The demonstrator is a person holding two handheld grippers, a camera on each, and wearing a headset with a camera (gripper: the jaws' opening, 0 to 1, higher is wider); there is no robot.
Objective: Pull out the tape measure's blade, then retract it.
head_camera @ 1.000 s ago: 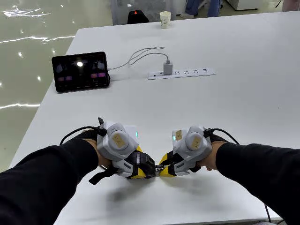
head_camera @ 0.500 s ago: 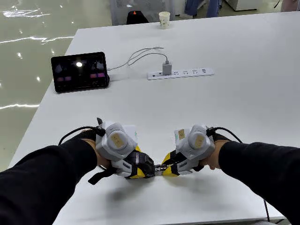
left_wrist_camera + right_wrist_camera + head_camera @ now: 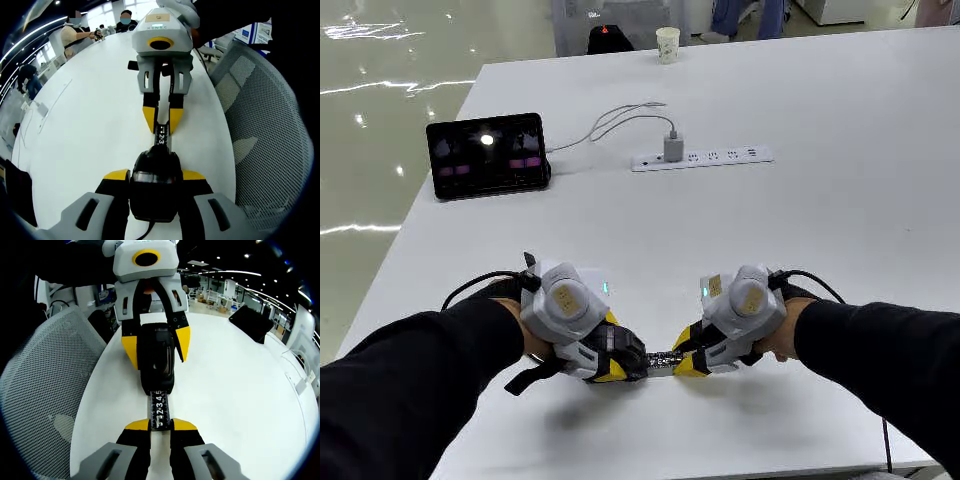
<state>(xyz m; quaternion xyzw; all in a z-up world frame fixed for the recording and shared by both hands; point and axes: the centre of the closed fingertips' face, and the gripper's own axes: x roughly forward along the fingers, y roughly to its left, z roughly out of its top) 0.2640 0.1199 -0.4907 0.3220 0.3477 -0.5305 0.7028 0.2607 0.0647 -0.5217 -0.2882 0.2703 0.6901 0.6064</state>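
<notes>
Black tape measure (image 3: 154, 187) sits clenched in the jaws of your left gripper (image 3: 616, 348), near the front edge of the white counter (image 3: 770, 250). Your right gripper (image 3: 684, 352) faces it, jaws pinched on the blade (image 3: 159, 409) tip. Blade is out a short way, a few numerals showing between the grippers. Tablet (image 3: 488, 155), power strip (image 3: 700, 157) and paper cup (image 3: 667, 44) lie well apart, farther back

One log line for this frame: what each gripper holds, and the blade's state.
left gripper: shut on tape measure case | right gripper: shut on blade tip | blade: short stretch out
</notes>
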